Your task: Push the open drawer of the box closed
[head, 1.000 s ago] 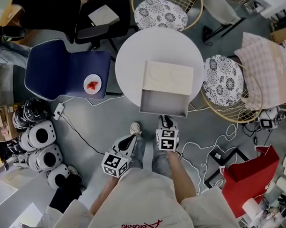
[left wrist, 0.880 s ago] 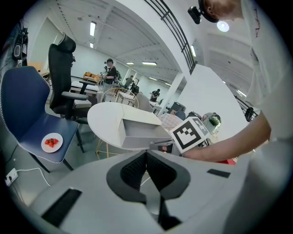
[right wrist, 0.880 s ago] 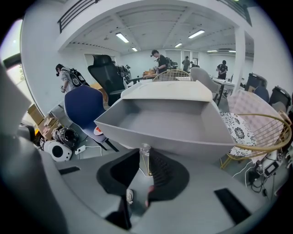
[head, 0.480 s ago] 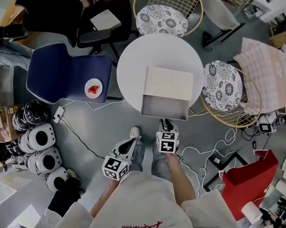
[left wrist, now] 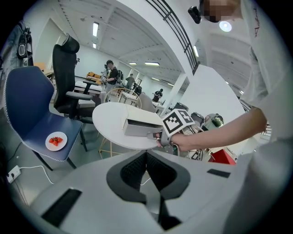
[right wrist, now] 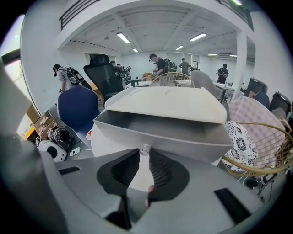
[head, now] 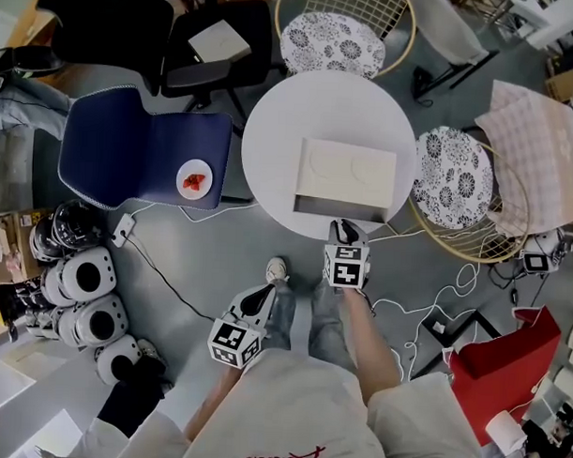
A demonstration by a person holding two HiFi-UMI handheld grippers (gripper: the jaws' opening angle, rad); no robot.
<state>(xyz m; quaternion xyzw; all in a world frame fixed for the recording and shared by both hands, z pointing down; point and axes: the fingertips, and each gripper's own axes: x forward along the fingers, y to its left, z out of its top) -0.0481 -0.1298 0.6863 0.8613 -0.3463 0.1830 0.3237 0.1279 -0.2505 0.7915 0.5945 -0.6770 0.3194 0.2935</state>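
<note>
- The box (head: 348,169) sits on the round white table (head: 271,148), on the side nearest the person.
- Its drawer (head: 339,208) stands partly out. From the head view only a narrow grey strip of it shows below the lid, and the rest of its inside lies under the box top.
- The right gripper (head: 346,225) meets the drawer front at the middle and covers the handle in that view.
- In the right gripper view, a small clear knob (right wrist: 144,149) sits between the jaw tips, which close against its two sides. The lower edge of the drawer front is cut off by the gripper's own body.
- The left gripper (head: 264,293) hangs low by the person's legs, well apart from the table. Its jaws are together with nothing between them.
- The left gripper view shows the drawer from the side as a thin grey band. The knob is hidden there behind the right gripper's marker cube (left wrist: 177,121) and the hand (left wrist: 183,142).
- A plate (head: 194,181) of something red, too small to name, rests on the blue chair (head: 139,157).
</note>
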